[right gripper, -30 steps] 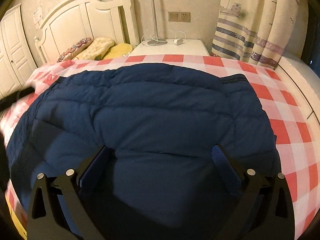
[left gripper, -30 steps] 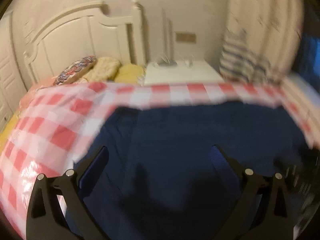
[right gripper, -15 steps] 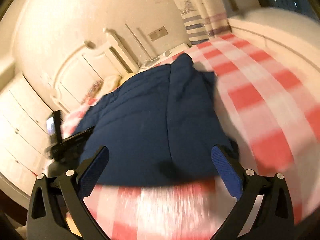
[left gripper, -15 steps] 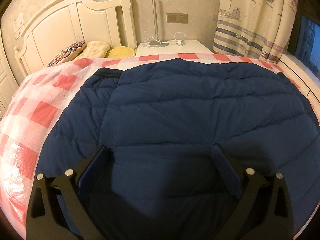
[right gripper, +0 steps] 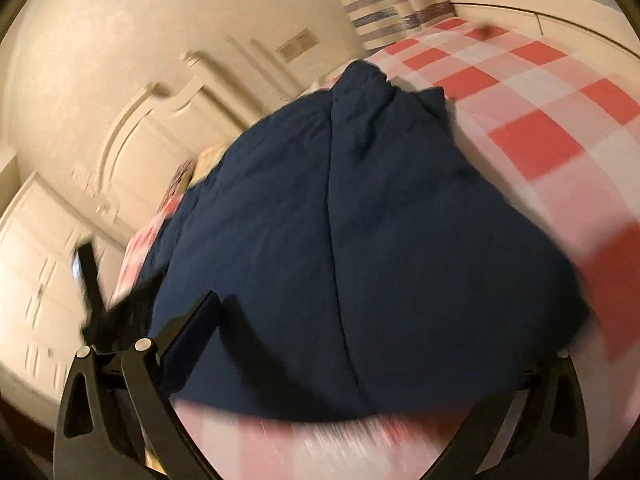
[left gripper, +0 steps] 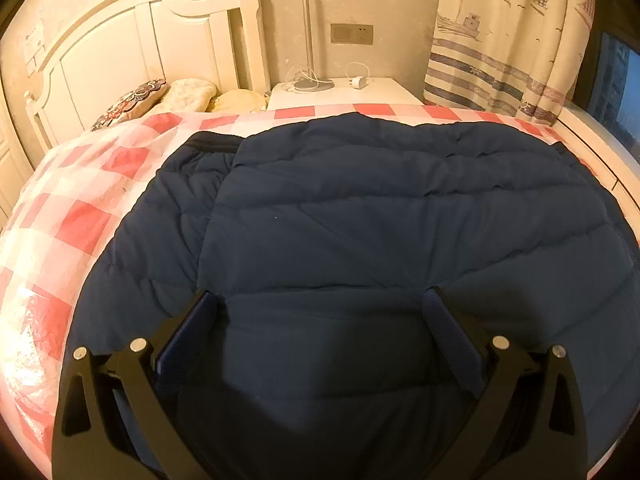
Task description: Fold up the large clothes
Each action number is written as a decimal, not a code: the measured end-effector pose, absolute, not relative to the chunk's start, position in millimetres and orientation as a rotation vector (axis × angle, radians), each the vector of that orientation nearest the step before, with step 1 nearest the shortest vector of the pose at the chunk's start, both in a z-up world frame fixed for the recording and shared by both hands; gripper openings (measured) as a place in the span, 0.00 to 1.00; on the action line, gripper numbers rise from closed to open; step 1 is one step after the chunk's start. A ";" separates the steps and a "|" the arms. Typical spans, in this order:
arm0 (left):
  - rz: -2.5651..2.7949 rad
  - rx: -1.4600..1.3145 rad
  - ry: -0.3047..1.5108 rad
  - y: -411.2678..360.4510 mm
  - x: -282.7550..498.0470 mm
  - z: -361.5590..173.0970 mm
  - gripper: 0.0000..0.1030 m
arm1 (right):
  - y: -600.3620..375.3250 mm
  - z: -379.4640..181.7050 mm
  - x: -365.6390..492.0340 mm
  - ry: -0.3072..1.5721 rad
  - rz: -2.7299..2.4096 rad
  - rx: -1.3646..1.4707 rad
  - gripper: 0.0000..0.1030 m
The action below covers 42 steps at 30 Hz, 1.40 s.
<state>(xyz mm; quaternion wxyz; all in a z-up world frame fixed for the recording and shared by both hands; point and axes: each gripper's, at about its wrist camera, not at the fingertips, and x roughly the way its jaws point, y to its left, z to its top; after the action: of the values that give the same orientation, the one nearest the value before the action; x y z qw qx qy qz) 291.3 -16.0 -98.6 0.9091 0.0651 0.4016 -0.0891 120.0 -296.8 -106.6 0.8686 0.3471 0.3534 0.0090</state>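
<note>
A large navy quilted jacket (left gripper: 360, 216) lies spread on the red-and-white checked bedcover (left gripper: 80, 224). My left gripper (left gripper: 320, 320) hovers low over the jacket's near part, jaws wide open and empty. In the blurred, tilted right wrist view the jacket (right gripper: 340, 216) fills the middle. My right gripper (right gripper: 360, 340) is open and empty over the jacket's near edge. Its right finger is hidden by motion blur. The left gripper (right gripper: 104, 312) shows as a dark shape at the jacket's left side.
A white headboard (left gripper: 132, 44) and pillows (left gripper: 176, 94) stand at the far left. A white nightstand (left gripper: 344, 90) with a lamp base and charger is behind the bed. A striped curtain (left gripper: 504, 48) hangs at the right. White wardrobe doors (right gripper: 36, 280) stand left.
My right gripper has swung to the jacket's right side and tilted, then moved closer over its edge. My left gripper steadied over the jacket after a fast swing.
</note>
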 end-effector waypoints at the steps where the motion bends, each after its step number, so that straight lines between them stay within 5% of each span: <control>1: -0.182 0.135 0.828 -15.8 291.9 -98.4 0.98 | -298.4 -108.2 127.2 0.720 0.015 0.753 0.96; 3: -0.164 0.132 0.827 -14.3 292.5 -98.4 0.98 | -301.2 -109.0 137.3 0.671 0.009 0.808 0.93; 5: -0.154 0.125 0.827 -13.9 293.1 -98.1 0.98 | -306.2 -112.6 136.3 0.594 0.058 0.873 0.76; 7: -0.149 0.134 0.827 -16.5 292.3 -97.5 0.98 | -319.6 -116.7 123.4 0.511 0.108 0.947 0.48; 10: -0.141 0.156 0.846 -21.9 287.4 -93.8 0.98 | -324.6 -110.8 101.3 0.434 0.161 0.937 0.38; 19: -0.201 0.182 0.850 -87.2 298.2 -43.5 0.98 | -326.7 -95.8 35.3 0.365 0.239 0.904 0.34; 27: -0.129 0.295 0.985 -152.8 346.0 -90.2 0.98 | -336.5 -71.4 -4.8 0.316 0.222 0.824 0.34; 35: -0.254 0.297 0.759 -107.5 224.5 -47.3 0.95 | -340.4 -72.1 0.8 0.323 0.189 0.813 0.34; 42: -0.329 0.382 0.687 -70.3 125.0 -88.2 0.96 | -319.7 -44.5 9.3 0.316 0.181 0.713 0.34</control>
<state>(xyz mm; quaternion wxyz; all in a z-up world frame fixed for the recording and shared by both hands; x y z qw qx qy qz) 125.0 -70.3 -88.2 0.9106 0.1851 0.3334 -0.1594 9.3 -319.7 -44.5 0.9209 0.3472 0.1538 0.0881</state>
